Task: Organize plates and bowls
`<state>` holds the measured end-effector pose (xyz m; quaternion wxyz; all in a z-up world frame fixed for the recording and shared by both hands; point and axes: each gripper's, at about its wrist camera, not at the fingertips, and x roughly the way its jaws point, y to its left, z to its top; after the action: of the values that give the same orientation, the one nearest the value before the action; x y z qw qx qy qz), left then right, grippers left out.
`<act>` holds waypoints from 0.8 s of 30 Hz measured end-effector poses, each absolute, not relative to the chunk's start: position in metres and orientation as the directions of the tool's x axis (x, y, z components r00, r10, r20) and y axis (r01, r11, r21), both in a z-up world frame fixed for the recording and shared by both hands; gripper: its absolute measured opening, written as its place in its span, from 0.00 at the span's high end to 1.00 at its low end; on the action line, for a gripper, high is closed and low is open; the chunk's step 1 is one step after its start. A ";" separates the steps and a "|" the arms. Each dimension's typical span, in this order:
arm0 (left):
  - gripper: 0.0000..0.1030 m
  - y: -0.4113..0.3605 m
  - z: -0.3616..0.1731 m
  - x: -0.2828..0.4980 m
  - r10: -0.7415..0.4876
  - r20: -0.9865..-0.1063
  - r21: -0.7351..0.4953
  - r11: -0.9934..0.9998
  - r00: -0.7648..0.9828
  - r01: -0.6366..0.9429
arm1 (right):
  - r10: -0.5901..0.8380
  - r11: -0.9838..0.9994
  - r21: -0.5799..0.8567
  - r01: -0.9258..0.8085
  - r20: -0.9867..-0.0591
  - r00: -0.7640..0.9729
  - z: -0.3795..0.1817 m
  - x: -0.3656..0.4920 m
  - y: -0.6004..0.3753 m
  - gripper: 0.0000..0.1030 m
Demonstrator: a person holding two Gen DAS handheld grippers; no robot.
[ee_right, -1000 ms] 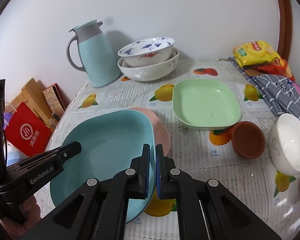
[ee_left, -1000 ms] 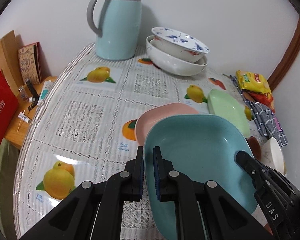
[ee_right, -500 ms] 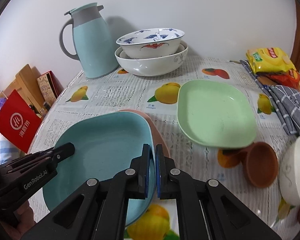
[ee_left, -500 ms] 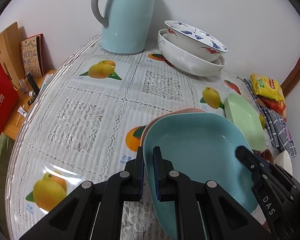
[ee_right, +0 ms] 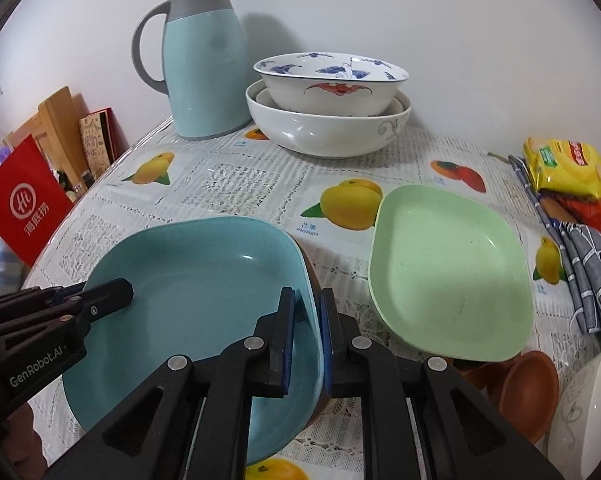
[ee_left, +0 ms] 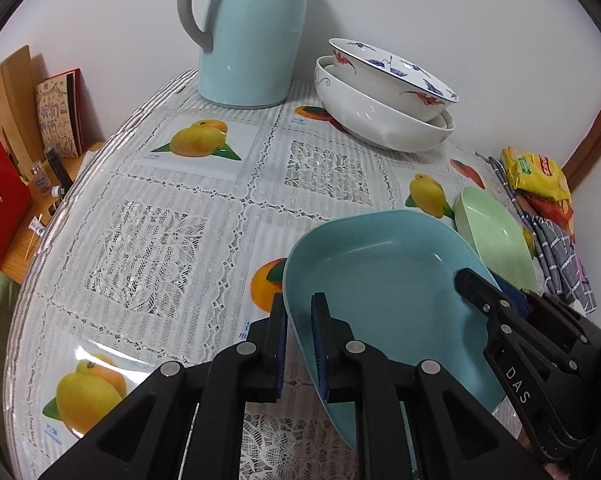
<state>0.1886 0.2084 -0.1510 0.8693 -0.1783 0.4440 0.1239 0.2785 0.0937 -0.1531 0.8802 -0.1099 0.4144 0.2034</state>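
Teal plate sits low over the surface's near edge, its left rim between the left gripper fingers and its right rim between the right gripper fingers. Both sets of fingers are spreading, pads just clear. The pink plate seen beneath it earlier is now covered.

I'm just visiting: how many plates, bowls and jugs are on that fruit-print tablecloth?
Plates: 2, the teal plate and the green plate.
Bowls: 4, the patterned bowl nested in the large white bowl, the brown bowl and the small white bowl.
Jugs: 1, the teal jug.
Total: 7 clearly seen; the stacks may hide more.
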 end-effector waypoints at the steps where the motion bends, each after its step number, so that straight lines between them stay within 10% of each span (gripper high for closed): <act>1: 0.86 0.208 -0.151 0.188 0.053 -0.819 -0.201 0.907 0.572 -0.371 | 0.271 0.890 -0.026 -0.456 -0.774 0.573 -0.153 0.278 0.094 0.84; 9: 0.79 0.203 -0.132 0.178 0.078 -0.809 -0.169 0.919 0.583 -0.356 | 0.284 0.889 -0.053 -0.454 -0.715 0.639 -0.123 0.263 0.082 0.57; 13: 0.57 0.197 -0.119 0.173 0.112 -0.795 -0.134 0.926 0.596 -0.353 | 0.267 0.912 -0.047 -0.409 -0.688 0.675 -0.103 0.258 0.059 0.40; 24: 0.56 0.154 -0.084 0.169 0.089 -0.746 -0.141 0.947 0.660 -0.287 | 0.182 0.969 -0.001 -0.245 -0.669 0.721 -0.067 0.247 -0.022 0.34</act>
<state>0.1694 0.1538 -0.0837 0.9026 -0.1240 0.3989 0.1043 0.2465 -0.0218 -0.0669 0.9264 -0.0446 0.3556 0.1152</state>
